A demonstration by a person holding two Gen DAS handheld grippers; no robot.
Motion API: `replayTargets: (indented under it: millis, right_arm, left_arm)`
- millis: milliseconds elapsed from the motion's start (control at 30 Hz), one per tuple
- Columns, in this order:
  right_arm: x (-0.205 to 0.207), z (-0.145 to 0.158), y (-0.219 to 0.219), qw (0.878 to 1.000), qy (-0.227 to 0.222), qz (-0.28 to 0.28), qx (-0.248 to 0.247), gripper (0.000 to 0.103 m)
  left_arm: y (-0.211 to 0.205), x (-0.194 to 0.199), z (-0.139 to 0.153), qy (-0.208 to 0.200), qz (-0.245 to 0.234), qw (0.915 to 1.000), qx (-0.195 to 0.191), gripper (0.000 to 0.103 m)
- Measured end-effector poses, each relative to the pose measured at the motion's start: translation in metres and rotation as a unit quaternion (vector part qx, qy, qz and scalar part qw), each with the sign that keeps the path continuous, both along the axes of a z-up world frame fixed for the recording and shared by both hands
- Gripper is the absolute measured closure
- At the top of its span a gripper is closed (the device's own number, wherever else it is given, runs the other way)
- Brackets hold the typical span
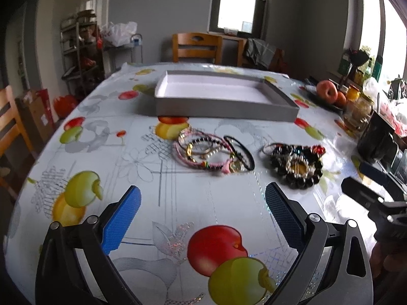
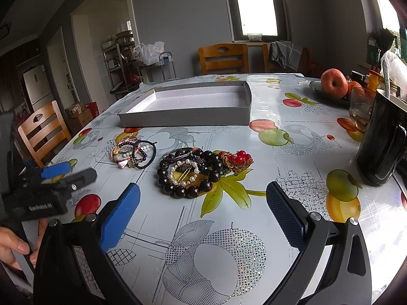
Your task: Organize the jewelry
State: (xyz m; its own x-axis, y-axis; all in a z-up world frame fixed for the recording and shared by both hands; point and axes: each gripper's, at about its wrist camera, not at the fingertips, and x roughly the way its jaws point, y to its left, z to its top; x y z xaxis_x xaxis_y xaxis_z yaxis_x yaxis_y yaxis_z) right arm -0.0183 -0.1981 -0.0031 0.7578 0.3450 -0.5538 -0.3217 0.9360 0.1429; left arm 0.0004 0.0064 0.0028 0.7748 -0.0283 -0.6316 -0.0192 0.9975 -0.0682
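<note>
My right tool [image 2: 203, 204], wide apart, sits nearest the black bead bracelet [image 2: 189, 175], straight ahead; left tool [image 1: 202, 207] is also apart.

A: What kind of place is this?

B: Someone's dining room at home. Fruit-print tablecloth [image 2: 292, 137], wooden chair [image 2: 223, 58] at 12 o'clock, apple [image 2: 333, 83] on a plate at 2 o'clock.

A: Kitchen nearby?

B: Looks like it: fridge [image 2: 38, 89] and a cluttered metal rack [image 2: 119, 58] around 10 o'clock.
</note>
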Motion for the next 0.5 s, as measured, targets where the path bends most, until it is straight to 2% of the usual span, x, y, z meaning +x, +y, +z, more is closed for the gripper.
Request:
replayTargets:
  millis: [167,333,367,433,500]
  right_arm:
    - [-0.001,0.000,0.003,1.000,-0.002,0.002,-0.004,0.005]
    - [-0.001,0.000,0.004,1.000,-0.001,0.004,-0.005,0.005]
    - [-0.001,-0.001,0.004,1.000,0.000,0.004,-0.006,0.005]
    - [0.000,-0.001,0.004,1.000,0.002,0.005,-0.006,0.005]
    - [0.000,-0.001,0.003,1.000,0.002,0.005,-0.007,0.005]
  left_arm:
    - [-0.002,-0.001,0.007,-0.007,-0.008,0.9999,-0.001,0.005]
    - [0.003,0.002,0.009,-0.005,-0.009,0.9995,-0.030,0.005]
    - [0.002,0.004,0.009,0.000,-0.013,0.9996,-0.027,0.005]
    - [-0.005,0.008,0.009,0.007,-0.026,0.9996,0.009,0.005]
    - [-0.004,0.010,0.008,0.015,-0.033,0.9994,-0.001,0.005]
